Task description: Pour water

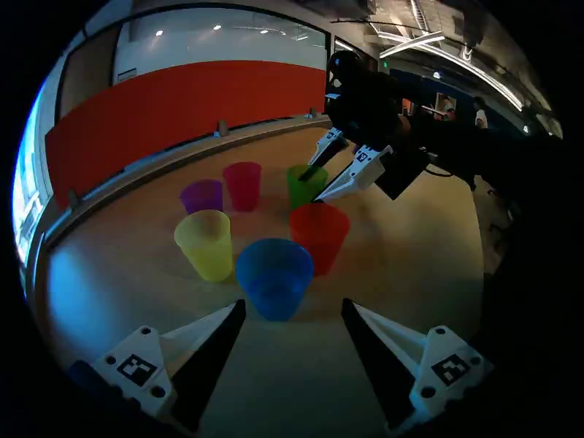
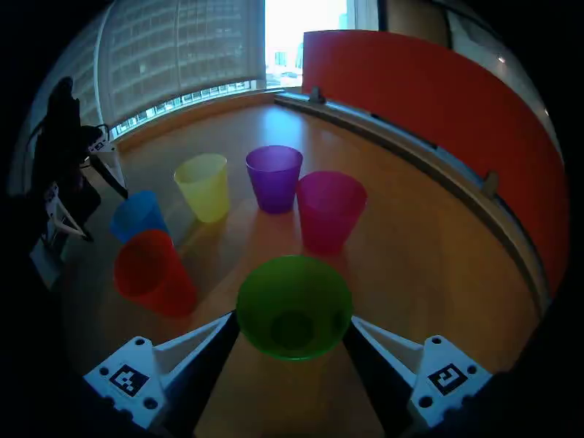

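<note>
- Green cup (image 2: 294,306) sits lowest in the right gripper view, upright between the fingers of your right gripper (image 2: 292,317). The jaws are spread wide, with the tips just beside its wall.
- You look straight down into it and can see its base. I cannot tell whether it holds water.
- Blue cup (image 1: 274,277) stands upright at lower centre of the left gripper view, just ahead of your left gripper (image 1: 292,305). That gripper's jaws also stand apart and grip nothing.
- Yellow cup (image 1: 206,243) is just left of the blue one, and the red cup (image 1: 319,235) is just right of it.
- Purple cup (image 2: 274,177) and magenta cup (image 2: 330,209) stand side by side above the green one.
- All six stand in a loose ring on the wooden table (image 2: 438,277). The contents of the other five are not visible.
</note>
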The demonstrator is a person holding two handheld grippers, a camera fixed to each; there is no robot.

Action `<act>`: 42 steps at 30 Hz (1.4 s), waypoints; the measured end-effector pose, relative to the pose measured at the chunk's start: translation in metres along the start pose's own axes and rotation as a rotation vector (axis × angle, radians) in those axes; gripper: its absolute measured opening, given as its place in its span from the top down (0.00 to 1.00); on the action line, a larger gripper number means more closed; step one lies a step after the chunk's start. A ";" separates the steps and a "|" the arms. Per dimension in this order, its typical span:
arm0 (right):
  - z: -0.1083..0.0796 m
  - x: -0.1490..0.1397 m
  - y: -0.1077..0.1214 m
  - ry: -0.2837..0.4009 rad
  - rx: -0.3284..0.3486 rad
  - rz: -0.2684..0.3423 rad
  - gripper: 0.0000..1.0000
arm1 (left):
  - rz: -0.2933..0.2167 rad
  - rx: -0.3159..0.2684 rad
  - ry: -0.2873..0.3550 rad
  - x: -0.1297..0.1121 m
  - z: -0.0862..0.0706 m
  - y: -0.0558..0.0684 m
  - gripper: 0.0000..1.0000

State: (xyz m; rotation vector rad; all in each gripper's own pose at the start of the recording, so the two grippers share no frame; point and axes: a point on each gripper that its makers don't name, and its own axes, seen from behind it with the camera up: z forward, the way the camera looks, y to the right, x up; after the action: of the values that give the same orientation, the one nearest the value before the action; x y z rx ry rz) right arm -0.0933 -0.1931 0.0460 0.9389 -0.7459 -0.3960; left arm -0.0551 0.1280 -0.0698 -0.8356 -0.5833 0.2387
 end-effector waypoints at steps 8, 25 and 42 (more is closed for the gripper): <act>-0.011 -0.001 0.000 0.016 -0.018 0.000 0.00 | 0.003 0.010 0.007 0.004 -0.005 -0.001 0.02; -0.057 -0.017 -0.010 0.061 -0.091 -0.002 0.00 | 0.002 0.086 0.035 0.006 -0.031 -0.017 0.02; -0.109 -0.008 -0.017 0.240 -0.226 0.075 0.00 | -0.027 0.279 0.185 0.035 -0.064 -0.063 0.02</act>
State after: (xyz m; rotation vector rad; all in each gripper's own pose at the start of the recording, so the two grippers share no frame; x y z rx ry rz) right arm -0.0198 -0.1343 -0.0125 0.7276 -0.5038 -0.2893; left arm 0.0092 0.0609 -0.0421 -0.5717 -0.3772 0.2097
